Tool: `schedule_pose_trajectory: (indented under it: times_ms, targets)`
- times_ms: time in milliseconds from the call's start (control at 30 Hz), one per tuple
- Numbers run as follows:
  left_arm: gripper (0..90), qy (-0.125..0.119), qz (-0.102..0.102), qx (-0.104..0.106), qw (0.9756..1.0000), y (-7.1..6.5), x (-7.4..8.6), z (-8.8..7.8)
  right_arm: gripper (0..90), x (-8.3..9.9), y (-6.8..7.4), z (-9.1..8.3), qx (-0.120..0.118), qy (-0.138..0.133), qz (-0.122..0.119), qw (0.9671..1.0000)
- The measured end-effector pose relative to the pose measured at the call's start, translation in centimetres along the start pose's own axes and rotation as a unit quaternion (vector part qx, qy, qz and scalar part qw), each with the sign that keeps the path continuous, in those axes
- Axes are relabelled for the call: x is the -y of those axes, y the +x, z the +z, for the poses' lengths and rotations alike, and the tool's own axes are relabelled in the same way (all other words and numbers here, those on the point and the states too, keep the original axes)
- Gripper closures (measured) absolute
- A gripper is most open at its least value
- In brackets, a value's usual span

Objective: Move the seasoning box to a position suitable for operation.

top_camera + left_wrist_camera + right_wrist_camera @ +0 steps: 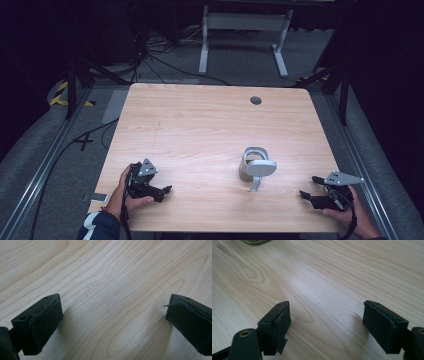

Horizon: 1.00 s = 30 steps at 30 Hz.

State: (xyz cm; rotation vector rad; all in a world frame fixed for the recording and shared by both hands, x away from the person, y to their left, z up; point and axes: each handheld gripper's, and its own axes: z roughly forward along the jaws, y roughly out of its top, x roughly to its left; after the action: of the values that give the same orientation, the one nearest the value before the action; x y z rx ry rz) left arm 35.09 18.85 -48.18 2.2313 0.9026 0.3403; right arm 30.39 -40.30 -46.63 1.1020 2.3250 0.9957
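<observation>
Overhead, grey cup (252,167) between both grippers' parted fingers.

No readable text, label, brand, number or sign in any view. Counter (200,125): bare wood grain, no markings. Grey object (256,167) at lower centre-right of high view: no print legible. Yellow-black striped tape (60,95) on floor, left of frame: hazard pattern only, no lettering. Small light card-like item (95,197) at lower left counter edge: too small to read.
</observation>
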Motion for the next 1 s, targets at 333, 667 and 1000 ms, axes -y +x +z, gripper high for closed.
schedule_pose_trajectory:
  times_ms: [333,667,1000]
  targets:
    - [1.4,0.0,0.0,-0.001,1.0,0.0,0.0,0.0,31.9,-0.1,0.0,-0.2,0.0,0.008,0.001,1.0]
    - [1.4,0.0,0.0,-0.001,1.0,0.0,0.0,0.0,66.5,-0.6,0.4,-0.9,-0.015,-0.006,-0.01,0.9998]
    - [1.4,0.0,-0.001,-0.001,1.0,0.0,0.0,0.0,84.1,-1.5,0.9,-2.1,-0.025,-0.041,-0.02,0.9987]
